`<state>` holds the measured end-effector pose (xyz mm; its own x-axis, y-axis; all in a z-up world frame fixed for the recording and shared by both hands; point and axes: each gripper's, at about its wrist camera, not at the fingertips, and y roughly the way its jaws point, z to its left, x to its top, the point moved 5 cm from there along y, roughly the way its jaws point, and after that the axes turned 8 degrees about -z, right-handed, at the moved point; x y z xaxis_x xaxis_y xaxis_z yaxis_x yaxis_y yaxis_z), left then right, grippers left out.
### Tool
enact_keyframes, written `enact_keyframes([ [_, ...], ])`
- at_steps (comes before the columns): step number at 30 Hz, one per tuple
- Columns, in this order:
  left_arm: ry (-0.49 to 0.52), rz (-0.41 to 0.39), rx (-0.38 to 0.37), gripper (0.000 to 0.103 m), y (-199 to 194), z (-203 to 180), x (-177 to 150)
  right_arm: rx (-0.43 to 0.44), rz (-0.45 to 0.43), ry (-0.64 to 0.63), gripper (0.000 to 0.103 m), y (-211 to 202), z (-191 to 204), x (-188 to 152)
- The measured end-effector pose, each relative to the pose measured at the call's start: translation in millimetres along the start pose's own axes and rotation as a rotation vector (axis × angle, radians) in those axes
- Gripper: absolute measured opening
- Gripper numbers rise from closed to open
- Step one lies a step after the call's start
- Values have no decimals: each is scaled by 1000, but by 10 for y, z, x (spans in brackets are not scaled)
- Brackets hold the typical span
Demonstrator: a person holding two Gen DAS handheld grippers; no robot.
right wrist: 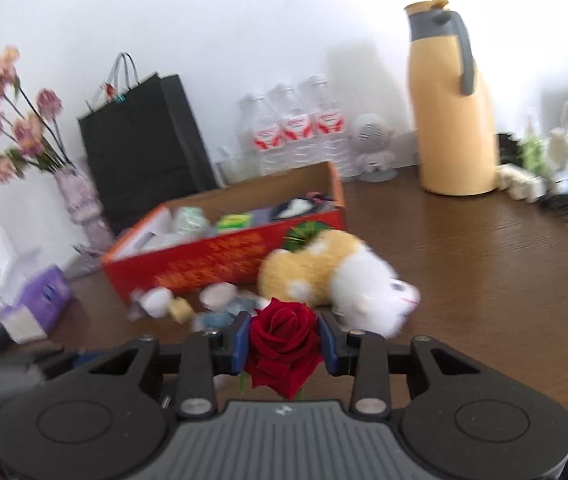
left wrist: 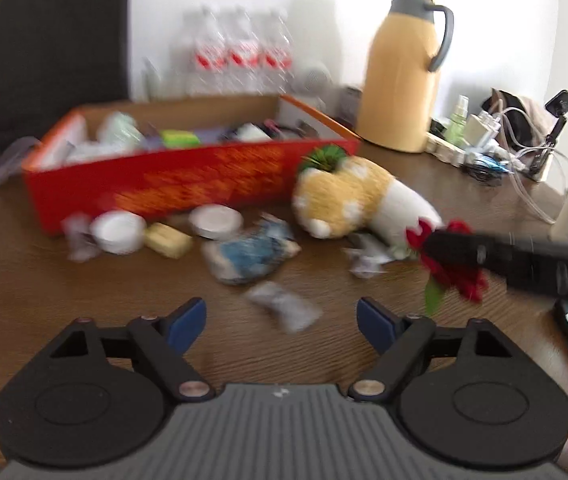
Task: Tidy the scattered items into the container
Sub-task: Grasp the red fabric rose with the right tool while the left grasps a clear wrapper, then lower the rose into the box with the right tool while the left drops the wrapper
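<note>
In the left wrist view, the left gripper (left wrist: pixel 281 322) hovered over the brown table (left wrist: pixel 424 184) with its blue pads wide apart and nothing between them, a small wrapped packet (left wrist: pixel 284 306) lying just ahead. Beyond sat round white tins (left wrist: pixel 215 220), a plush toy (left wrist: pixel 360 200) and the red box (left wrist: pixel 187 184), already partly filled. From the right, the right gripper (left wrist: pixel 430 246) reached in carrying a red rose (left wrist: pixel 454 276). In the right wrist view, the right gripper (right wrist: pixel 284 342) had its pads pressed narrow against the red rose (right wrist: pixel 284 340), held above the table (right wrist: pixel 484 248), near the plush toy (right wrist: pixel 336 276) and in front of the red box (right wrist: pixel 219 258).
</note>
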<state>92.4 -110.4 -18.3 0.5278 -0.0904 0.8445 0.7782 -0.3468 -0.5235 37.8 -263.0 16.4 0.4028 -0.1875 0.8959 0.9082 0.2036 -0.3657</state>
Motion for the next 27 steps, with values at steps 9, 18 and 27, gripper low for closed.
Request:
enact_keyframes([
  [9,-52,5,119,33,255,-80,-1,20,4,7,34,-13,-33,-112],
  [18,-9,-27,199,18,72,-30,-58,34,15,0,34,-26,-43,-141],
  [27,-104,-91,294,18,-896,348,-355,151,179,-223,45,-288,472,-431],
])
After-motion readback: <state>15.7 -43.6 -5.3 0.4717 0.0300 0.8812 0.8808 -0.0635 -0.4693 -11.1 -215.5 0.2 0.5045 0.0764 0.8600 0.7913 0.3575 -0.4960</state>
